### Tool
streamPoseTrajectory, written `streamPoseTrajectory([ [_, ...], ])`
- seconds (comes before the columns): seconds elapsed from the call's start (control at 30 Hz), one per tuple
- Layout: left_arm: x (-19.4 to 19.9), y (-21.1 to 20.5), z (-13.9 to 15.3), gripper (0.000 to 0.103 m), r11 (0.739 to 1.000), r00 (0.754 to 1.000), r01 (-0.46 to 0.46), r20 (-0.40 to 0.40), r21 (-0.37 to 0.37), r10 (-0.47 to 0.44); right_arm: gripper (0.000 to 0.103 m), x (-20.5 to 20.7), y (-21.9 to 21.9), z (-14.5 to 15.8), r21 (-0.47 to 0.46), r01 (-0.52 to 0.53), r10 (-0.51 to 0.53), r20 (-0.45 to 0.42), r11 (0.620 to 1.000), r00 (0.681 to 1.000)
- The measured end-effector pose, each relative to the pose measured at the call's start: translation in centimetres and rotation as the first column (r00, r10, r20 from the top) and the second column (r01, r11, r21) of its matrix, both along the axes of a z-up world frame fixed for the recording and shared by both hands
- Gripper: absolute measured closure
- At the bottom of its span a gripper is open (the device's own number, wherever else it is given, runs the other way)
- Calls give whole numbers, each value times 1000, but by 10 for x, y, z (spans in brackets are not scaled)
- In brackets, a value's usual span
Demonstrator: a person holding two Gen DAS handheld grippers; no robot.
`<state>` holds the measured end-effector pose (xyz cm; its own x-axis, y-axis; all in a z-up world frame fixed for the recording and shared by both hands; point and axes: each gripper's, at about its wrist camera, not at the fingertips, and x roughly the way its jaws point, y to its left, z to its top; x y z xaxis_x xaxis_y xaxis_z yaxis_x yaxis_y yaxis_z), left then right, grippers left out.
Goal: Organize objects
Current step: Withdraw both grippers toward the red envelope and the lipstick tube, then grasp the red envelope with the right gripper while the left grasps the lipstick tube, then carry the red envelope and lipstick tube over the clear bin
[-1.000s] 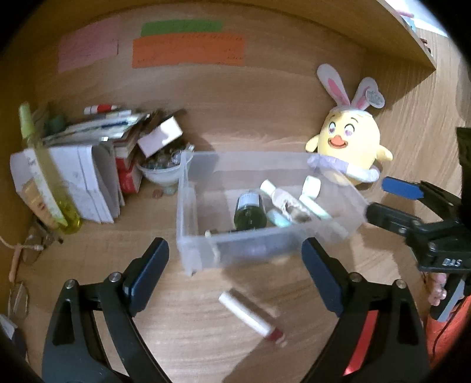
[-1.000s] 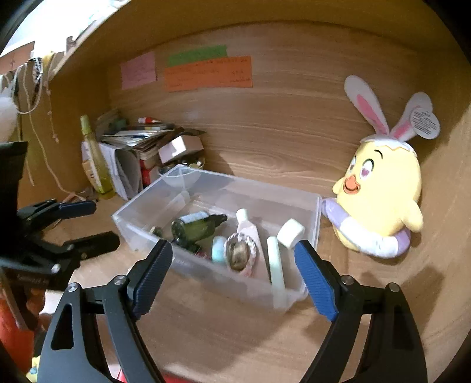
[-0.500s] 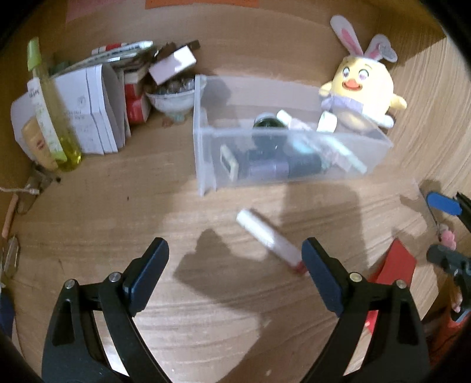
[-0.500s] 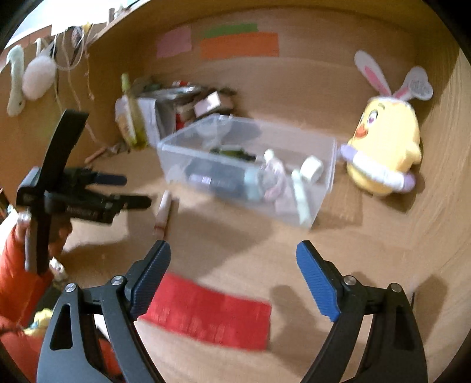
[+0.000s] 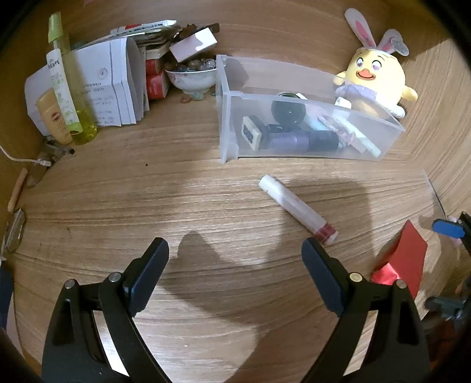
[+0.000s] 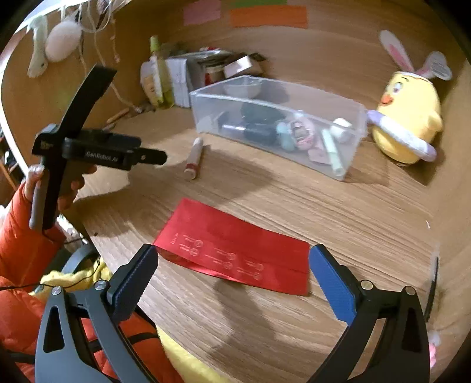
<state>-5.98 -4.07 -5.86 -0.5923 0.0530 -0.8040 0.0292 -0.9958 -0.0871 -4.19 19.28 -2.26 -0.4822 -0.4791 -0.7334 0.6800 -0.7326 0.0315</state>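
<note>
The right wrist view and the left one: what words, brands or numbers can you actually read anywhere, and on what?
"GenRobot.ai": on the left gripper, on its black body.
Red envelope: gold marks, too small to read.
White paper boxes: print too small.
Green bottle and orange tube: labels blurred.
Plush chick: its tag unreadable.
Wall notes: nothing legible.

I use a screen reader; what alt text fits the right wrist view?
Open right tongs, jaws opening, hang over a red envelope flat on a wooden desk. Beyond lie a white tube, a clear bin of toiletries and a yellow plush chick.
</note>
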Motion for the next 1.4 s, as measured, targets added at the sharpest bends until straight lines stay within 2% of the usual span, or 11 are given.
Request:
streamPoseTrajectory([
  [0.23,-8,12,1,11,999,999,38,1,-7,-38,1,-11,-39,-8,101,-71,73,-15,992,997],
  [0.37,-18,23,2,11,998,998,65,0,-26,-65,1,-22,-52,-9,111,-75,76,-3,991,997],
  [0.47,-28,27,0,11,997,997,81,18,7,-81,3,-32,-55,-12,121,-52,50,15,991,999],
  [0.53,-34,31,-1,11,996,996,89,26,22,-89,6,-36,-53,-14,118,-36,33,30,992,999],
  [0.67,-41,40,-3,12,996,995,93,22,-1,-92,19,-43,-41,-17,92,-6,0,69,996,998],
  [0.73,-43,42,-5,21,996,995,92,24,2,-92,24,-44,-35,-19,78,8,-14,78,997,997],
  [0.77,-44,43,-6,27,996,995,93,27,2,-93,30,-45,-32,-19,74,13,-19,81,997,996],
  [0.83,-43,46,-6,32,995,995,94,17,-17,-93,39,-45,-29,-21,66,17,-23,90,998,996],
  [0.9,-42,49,-7,44,995,995,97,8,-39,-97,49,-45,-27,-21,66,26,-31,78,997,996],
  [1.17,-32,55,-6,87,987,990,135,-21,-89,-138,49,-45,-25,-14,28,53,-54,31,998,998],
  [1.4,-24,58,-6,88,984,990,126,-46,-123,-132,49,-52,-26,-1,-14,81,-81,4,997,997],
])
